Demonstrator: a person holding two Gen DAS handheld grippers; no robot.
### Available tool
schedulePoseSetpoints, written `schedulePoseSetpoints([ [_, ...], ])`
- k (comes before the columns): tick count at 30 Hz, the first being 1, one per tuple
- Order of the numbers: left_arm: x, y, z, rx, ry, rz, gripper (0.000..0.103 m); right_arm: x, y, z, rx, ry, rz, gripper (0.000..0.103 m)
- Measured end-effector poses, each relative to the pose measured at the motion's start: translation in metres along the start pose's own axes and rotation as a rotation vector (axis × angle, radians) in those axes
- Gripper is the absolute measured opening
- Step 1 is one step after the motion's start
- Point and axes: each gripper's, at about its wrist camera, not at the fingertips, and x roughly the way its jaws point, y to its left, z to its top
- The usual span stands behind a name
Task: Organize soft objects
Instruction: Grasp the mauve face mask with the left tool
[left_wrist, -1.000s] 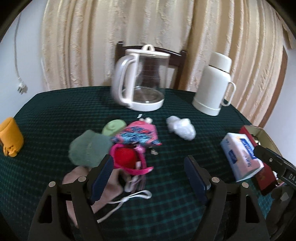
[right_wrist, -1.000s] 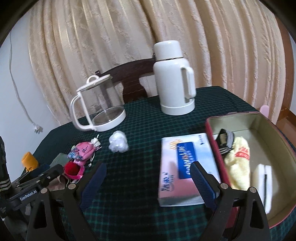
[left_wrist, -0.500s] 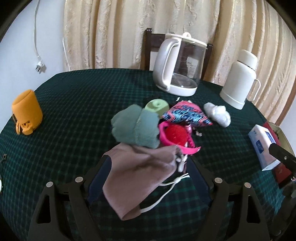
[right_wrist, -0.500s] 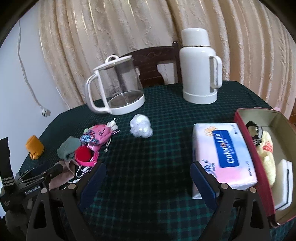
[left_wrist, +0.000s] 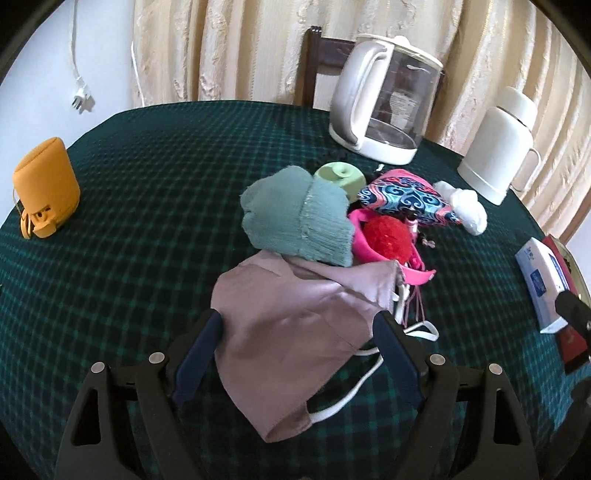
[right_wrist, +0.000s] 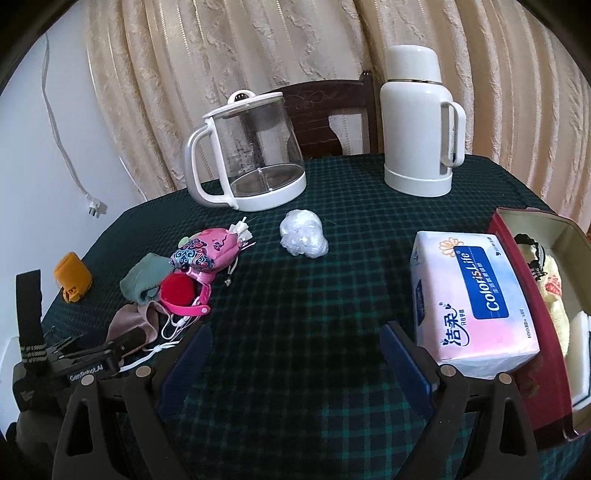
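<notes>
A mauve face mask with white loops lies on the green checked tablecloth. My left gripper is open, one finger on each side of the mask, pads not pressing. Behind it sit a teal cloth, a red pompom on a pink band, a patterned pouch and a white wad. My right gripper is open over bare cloth, with nothing between its fingers. To its right stands a red box holding a yellow soft item.
A glass kettle and a white thermos stand at the back before a chair and curtain. A tissue pack lies beside the box. An orange pouch sits at far left. The left gripper shows at lower left in the right wrist view.
My left gripper has come down and forward over the pile, so the mauve mask now lies between its fingers. The right gripper has shifted a little; the tissue pack sits further right in its view.
</notes>
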Motion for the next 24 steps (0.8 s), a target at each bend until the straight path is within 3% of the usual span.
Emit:
schedulePoseSetpoints([
  [11,0.013,0.013,0.014,-0.019,0.016,0.043,0.082,0.006,0.008,-0.002,-0.010,0.013,0.008,0.095],
  [12,0.014,0.012,0.014,-0.013,0.018,0.041,0.076,0.006,0.009,-0.002,-0.012,0.013,0.008,0.095],
  [16,0.013,0.009,0.013,0.007,0.005,0.038,0.024,0.008,0.011,-0.002,-0.017,0.017,0.008,0.095],
  [19,0.009,0.011,0.013,0.000,-0.006,0.025,0.011,0.008,0.013,-0.003,-0.026,0.022,0.008,0.095],
  [24,-0.015,0.012,0.011,-0.009,-0.091,0.006,0.006,0.012,0.017,0.000,-0.043,0.039,0.020,0.094],
])
